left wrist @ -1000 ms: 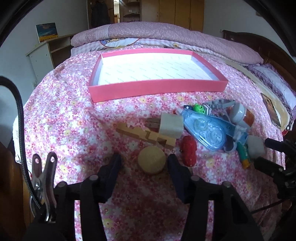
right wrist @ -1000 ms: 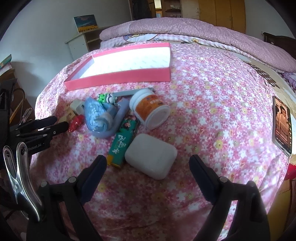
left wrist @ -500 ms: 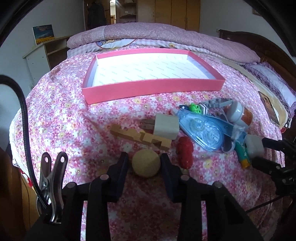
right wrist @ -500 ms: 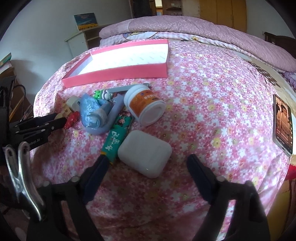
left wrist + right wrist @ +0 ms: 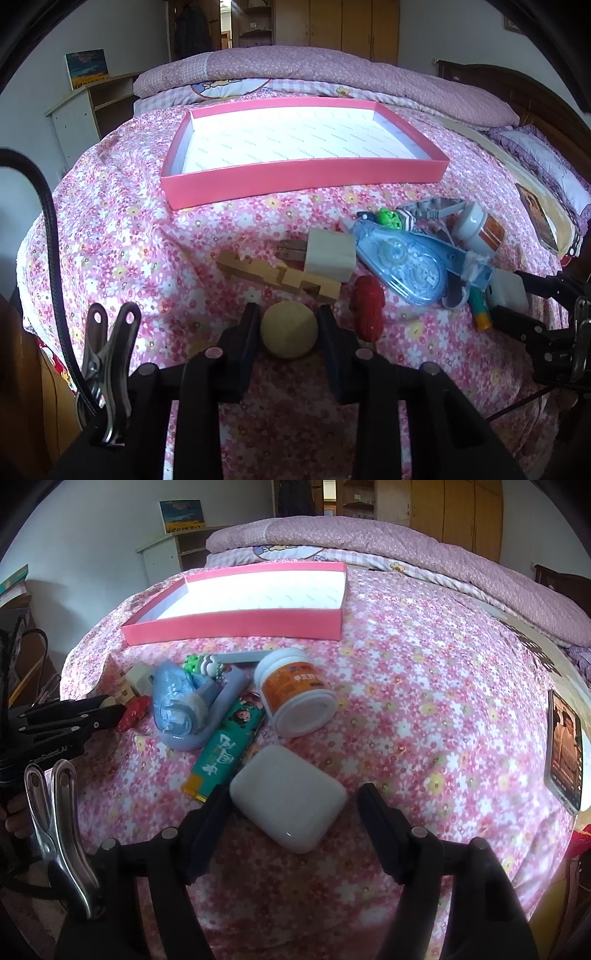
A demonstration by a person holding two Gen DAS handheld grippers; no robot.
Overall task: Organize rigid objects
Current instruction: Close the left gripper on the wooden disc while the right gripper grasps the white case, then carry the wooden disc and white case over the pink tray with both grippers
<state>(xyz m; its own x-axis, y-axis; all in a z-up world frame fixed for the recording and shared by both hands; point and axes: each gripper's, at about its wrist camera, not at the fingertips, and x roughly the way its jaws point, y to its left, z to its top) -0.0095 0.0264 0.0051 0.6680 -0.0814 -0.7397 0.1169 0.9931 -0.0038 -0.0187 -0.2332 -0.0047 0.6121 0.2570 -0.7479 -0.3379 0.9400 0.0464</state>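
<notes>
The left gripper (image 5: 289, 328) is closing on the ball (image 5: 289, 329) lying on the bedspread (image 5: 122, 236) and the right gripper (image 5: 291, 812) on the white case (image 5: 288, 797), its right pad not yet touching, so either rounded object may squirt out sideways.
</notes>
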